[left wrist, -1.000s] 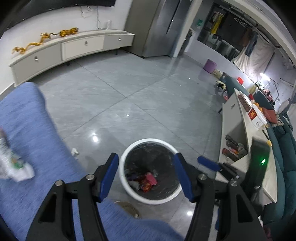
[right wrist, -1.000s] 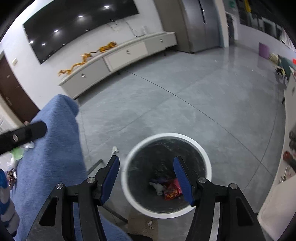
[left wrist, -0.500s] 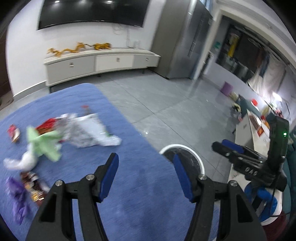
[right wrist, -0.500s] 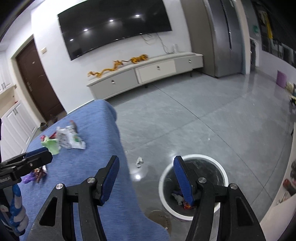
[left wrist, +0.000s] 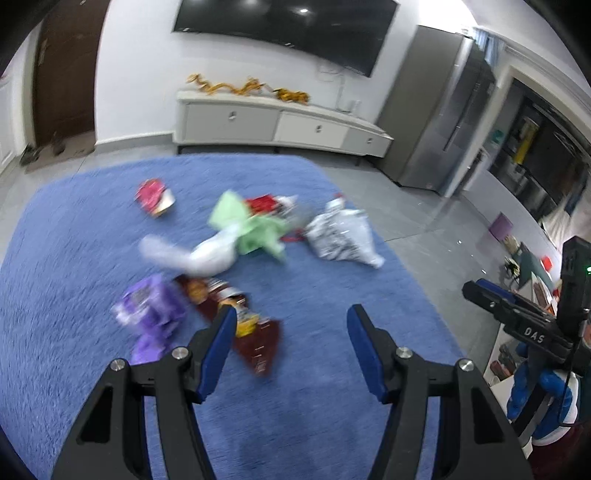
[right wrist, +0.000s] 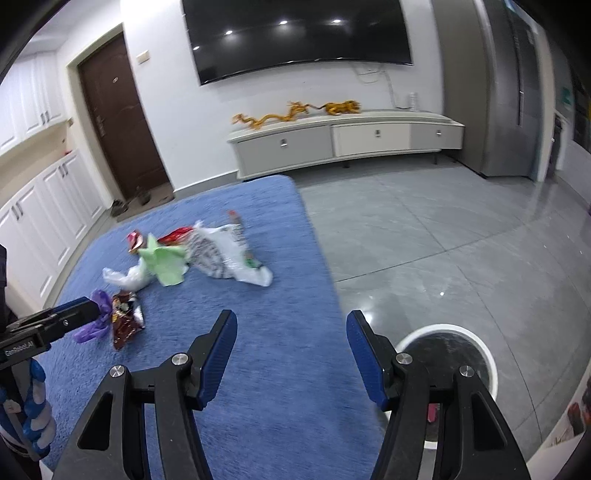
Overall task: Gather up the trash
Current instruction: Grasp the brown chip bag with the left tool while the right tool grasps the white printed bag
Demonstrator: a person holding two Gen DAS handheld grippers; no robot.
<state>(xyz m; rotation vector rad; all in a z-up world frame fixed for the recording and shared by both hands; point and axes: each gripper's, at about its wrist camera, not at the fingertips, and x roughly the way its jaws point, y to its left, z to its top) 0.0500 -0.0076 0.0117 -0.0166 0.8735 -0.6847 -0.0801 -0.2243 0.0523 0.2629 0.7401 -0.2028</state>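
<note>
One blue rug (left wrist: 332, 295) fills most of both wrist views, lying on a grey tiled floor (right wrist: 443, 240) with a long white cabinet (right wrist: 347, 140) and a dark TV (right wrist: 299, 33) on the wall at twelve o'clock. In the right wrist view a white-rimmed bin (right wrist: 476, 350) stands on the floor at about four o'clock, just off the rug's edge and partly hidden behind the right gripper's finger.

The trash lies in a loose cluster on the rug, up toward eleven o'clock of the left gripper (left wrist: 291, 328). Largest is a crumpled white printed bag (left wrist: 343, 236), at one o'clock in that view. Beside it, at twelve, sits a green wrapper (left wrist: 255, 225) overlapping a white plastic bag (left wrist: 199, 254). A purple wrapper (left wrist: 151, 310) lies at ten o'clock, with a dark red packet (left wrist: 255, 343) touching the view of the left finger. A small red packet (left wrist: 153, 195) lies apart at eleven o'clock.

Both tools are empty. The left gripper's jaws stand about half apart above bare rug, nothing between them. The right gripper (right wrist: 288, 332) is likewise half apart, holding nothing, over the rug's edge. Each gripper shows at the side of the other's view, held by a blue-gloved hand (left wrist: 535, 391).
</note>
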